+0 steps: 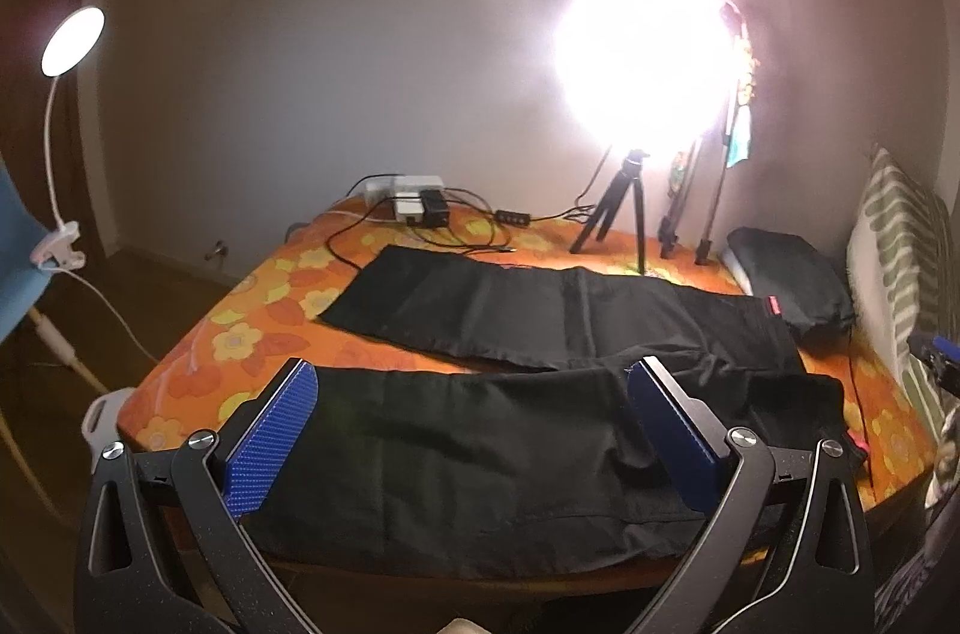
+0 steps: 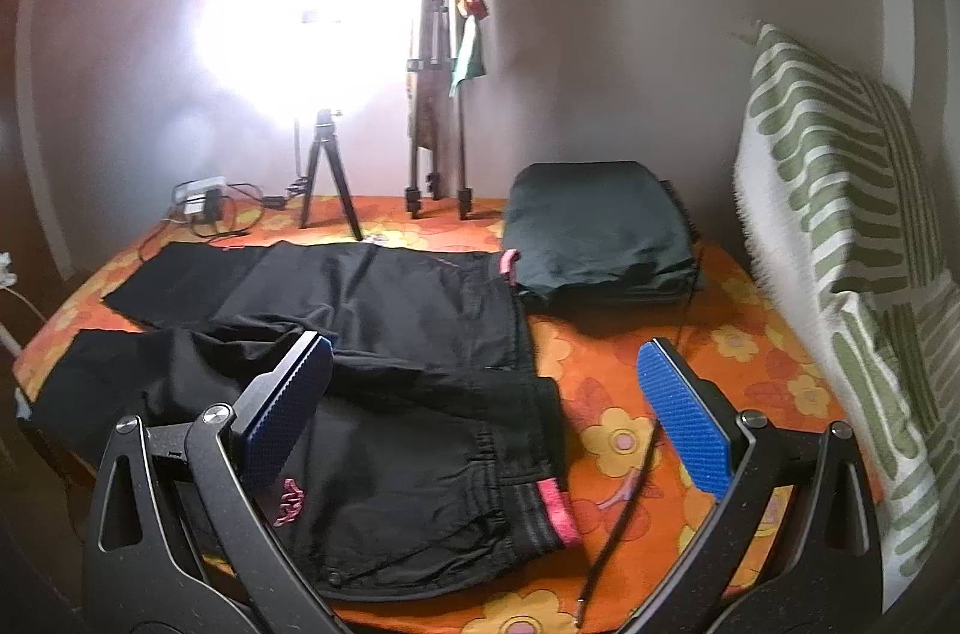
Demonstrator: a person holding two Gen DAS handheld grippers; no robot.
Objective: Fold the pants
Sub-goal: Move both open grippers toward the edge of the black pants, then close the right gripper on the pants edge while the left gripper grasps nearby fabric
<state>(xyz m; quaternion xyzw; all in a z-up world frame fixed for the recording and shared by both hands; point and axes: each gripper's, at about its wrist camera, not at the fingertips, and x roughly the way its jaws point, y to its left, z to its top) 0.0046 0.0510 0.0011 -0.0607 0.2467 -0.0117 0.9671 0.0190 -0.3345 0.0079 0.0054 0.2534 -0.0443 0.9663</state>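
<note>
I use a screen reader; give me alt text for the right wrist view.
Black pants lie spread flat on an orange flowered bedcover, pink-trimmed waistband nearest the open right claw hovering above. Behind sit a folded dark garment, two tripods and a glaring lamp.

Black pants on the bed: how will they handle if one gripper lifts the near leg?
Likely floppy: the pants lie creased and flat on the bedcover, so a lifted leg should drape. Probably light, thin fabric. The waistband looks thicker and may drag.
</note>
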